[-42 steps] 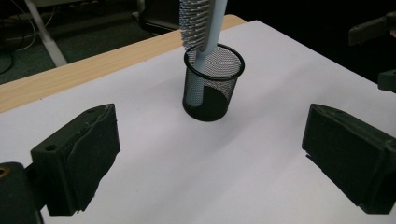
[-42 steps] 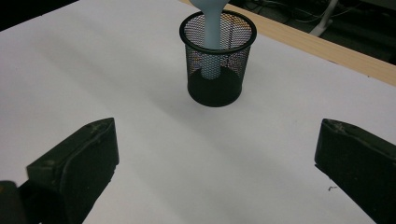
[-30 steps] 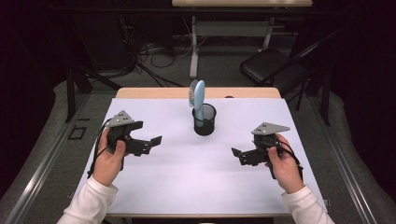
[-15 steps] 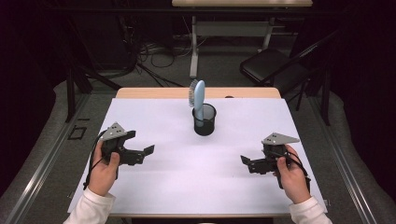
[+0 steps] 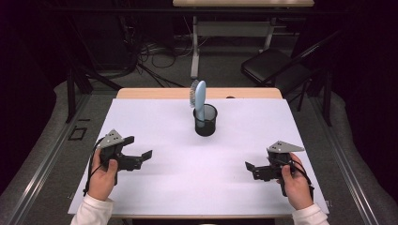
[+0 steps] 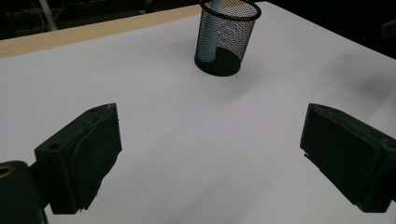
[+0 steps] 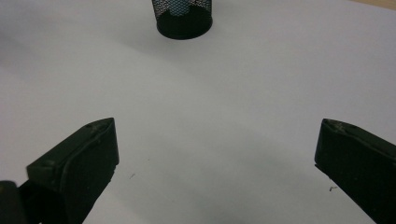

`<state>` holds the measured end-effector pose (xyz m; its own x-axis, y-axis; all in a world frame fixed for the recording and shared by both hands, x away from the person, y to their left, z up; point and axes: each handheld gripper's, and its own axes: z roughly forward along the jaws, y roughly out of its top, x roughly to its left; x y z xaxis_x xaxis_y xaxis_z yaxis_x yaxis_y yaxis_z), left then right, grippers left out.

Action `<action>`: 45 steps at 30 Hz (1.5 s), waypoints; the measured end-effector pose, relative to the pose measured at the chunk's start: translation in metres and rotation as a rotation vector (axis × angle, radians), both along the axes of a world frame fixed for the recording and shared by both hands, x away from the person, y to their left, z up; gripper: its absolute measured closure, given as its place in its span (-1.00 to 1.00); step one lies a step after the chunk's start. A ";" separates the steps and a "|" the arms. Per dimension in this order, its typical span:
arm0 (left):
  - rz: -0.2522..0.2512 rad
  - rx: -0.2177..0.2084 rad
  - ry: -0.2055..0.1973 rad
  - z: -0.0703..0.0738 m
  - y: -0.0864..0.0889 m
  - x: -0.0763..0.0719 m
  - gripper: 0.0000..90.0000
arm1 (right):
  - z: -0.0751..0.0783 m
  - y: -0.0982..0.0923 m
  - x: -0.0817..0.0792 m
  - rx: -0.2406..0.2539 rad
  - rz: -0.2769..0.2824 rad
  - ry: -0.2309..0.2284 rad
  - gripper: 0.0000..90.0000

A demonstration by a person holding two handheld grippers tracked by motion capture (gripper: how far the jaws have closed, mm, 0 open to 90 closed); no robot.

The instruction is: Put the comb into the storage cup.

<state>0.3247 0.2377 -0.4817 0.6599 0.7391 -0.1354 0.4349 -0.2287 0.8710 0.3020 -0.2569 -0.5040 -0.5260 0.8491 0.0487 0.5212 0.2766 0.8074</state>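
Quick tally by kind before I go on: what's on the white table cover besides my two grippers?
Black mesh cups: 1
Light blue hairbrushes, standing in the cup: 1
Total: 2 things, or 4 with the left gripper and the right gripper, both with jaws apart and nothing between them.

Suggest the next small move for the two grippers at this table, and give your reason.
Probably ease the left gripper forward toward the mesh cup and the blue hairbrush standing in it. Both grippers are open and hold nothing. The right gripper lies about as far from the cup, near the front of the white table, so either could go first.
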 end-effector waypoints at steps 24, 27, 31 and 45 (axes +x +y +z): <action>0.026 0.015 -0.022 -0.034 -0.001 0.002 -0.87 | -0.032 0.003 0.002 -0.016 -0.023 -0.028 -1.00; 0.025 0.016 -0.023 -0.036 -0.002 0.001 -0.88 | -0.033 0.003 0.003 -0.015 -0.027 -0.034 -1.00; 0.028 0.019 -0.028 -0.038 -0.004 0.001 -0.88 | -0.035 0.002 0.003 -0.019 -0.031 -0.029 -1.00; 0.028 0.019 -0.031 -0.042 -0.005 0.001 -0.87 | -0.037 0.003 0.004 -0.022 -0.024 -0.030 -1.00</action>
<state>0.3257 0.2324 -0.5239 0.6429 0.7593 -0.1010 0.4141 -0.2336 0.8798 0.3058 -0.2539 -0.5408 -0.5066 0.8621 0.0140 0.5031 0.2824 0.8168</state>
